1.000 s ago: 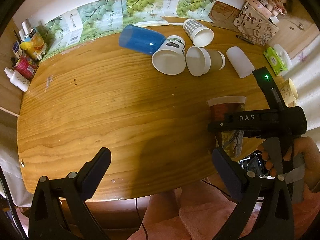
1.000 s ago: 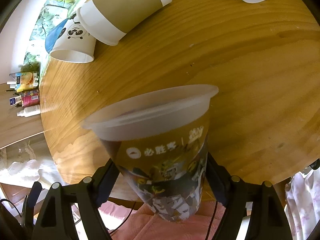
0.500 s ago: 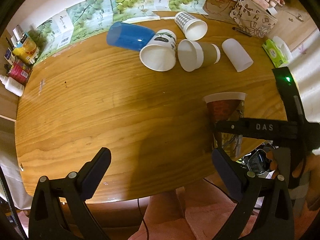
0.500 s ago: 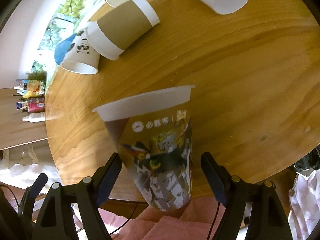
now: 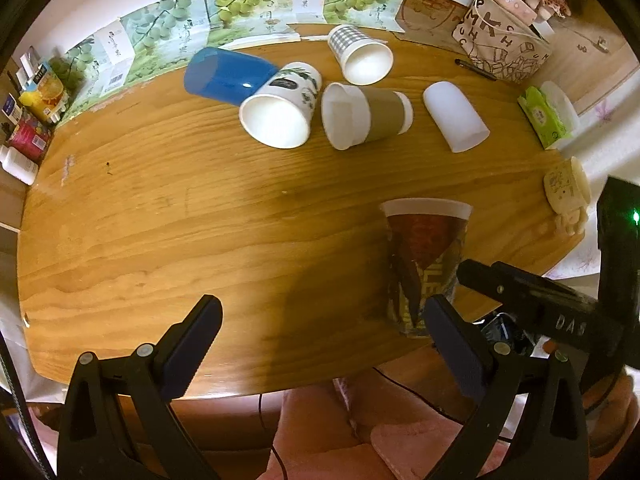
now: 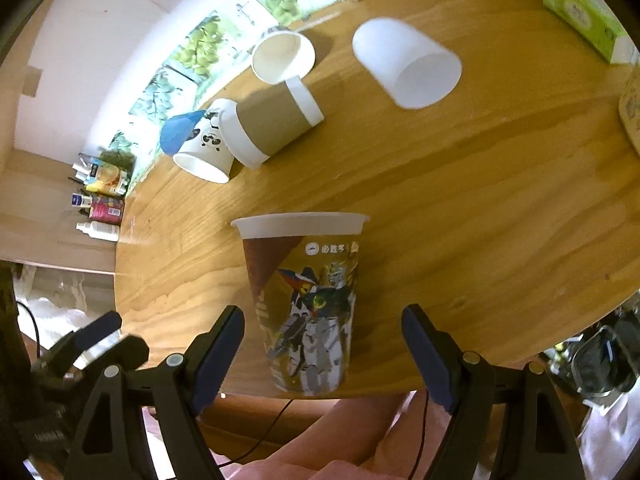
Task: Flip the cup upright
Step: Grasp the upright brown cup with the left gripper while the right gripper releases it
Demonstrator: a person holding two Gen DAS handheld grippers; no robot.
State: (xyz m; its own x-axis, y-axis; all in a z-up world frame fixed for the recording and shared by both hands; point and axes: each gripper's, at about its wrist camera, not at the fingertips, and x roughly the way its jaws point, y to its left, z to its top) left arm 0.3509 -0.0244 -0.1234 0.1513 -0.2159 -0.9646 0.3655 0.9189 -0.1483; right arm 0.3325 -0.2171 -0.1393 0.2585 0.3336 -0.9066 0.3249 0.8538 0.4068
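A printed cup with a robot picture (image 6: 306, 300) stands upright on the wooden table (image 6: 480, 208) near its front edge. It also shows in the left wrist view (image 5: 424, 264). My right gripper (image 6: 323, 350) is open, its fingers apart on either side of the cup and clear of it. My left gripper (image 5: 320, 340) is open and empty above the front edge, left of the cup. The right gripper's body (image 5: 552, 304) shows at the right of the left wrist view.
Several cups lie on their sides at the back: a blue one (image 5: 224, 76), a white panda one (image 5: 280, 112), a brown-sleeved one (image 5: 364, 118), a checked one (image 5: 358, 56), a plain white one (image 5: 456, 120). Bottles (image 5: 24, 148) stand far left; a tissue pack (image 5: 546, 116) and bag (image 5: 504, 40) far right.
The right gripper set the printed cup upright on the table, opened and drew back a little. The left gripper has barely moved.
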